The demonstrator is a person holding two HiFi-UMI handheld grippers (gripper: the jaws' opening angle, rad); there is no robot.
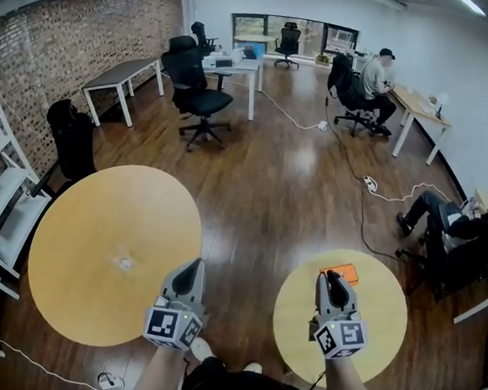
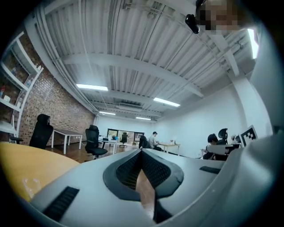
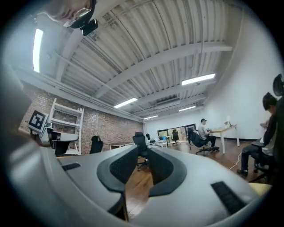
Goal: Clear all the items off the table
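Left tool (image 1: 193, 270) is hovering clenched, empty; right tool (image 1: 332, 279), slightly released, is hovering over small round yellow bench (image 1: 380, 305), near flat orange box (image 1: 347, 270) at its far edge.

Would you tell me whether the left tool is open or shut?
Shut: the left tool shows its jaws touching at the tips, nothing between them.
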